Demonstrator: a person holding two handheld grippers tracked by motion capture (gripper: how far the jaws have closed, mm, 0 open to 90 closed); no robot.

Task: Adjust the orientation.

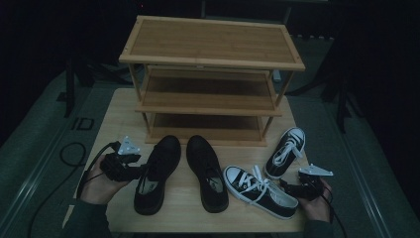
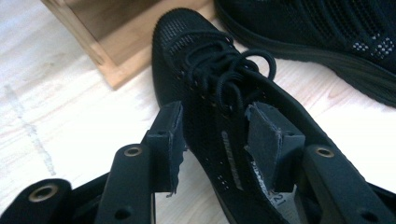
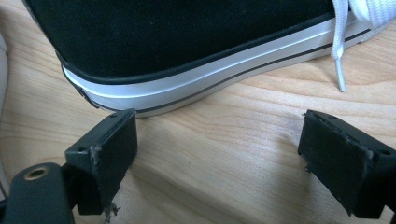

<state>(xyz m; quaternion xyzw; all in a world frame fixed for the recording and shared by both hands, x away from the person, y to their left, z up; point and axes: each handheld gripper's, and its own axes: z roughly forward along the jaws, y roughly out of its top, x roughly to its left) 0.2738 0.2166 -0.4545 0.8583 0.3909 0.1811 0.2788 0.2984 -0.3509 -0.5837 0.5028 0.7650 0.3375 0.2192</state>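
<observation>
Here your left gripper [image 2: 215, 140] has its jaws closed in on the collar wall of the left black mesh shoe [image 2: 205, 74], one pad outside the shoe and the other pad inside its opening, just behind the black laces. In the high view that shoe [image 1: 157, 171] lies on the wooden table [image 1: 114, 119], toe pointing toward the shelf, with your left gripper [image 1: 130, 167] at its heel side. Its mate, the right black mesh shoe [image 1: 207, 171], lies just beside it.

Your right gripper [image 3: 217, 154] has its jaws spread wide and empty, the pads resting low over the bare wood just short of the white sole of the near sneaker [image 3: 187, 51]. That sneaker [image 1: 260, 191] lies on its sole by your right gripper [image 1: 292, 187]; the far sneaker [image 1: 286, 151] sits behind it, near the foot of the three-tier wooden shoe rack [image 1: 210, 74]
</observation>
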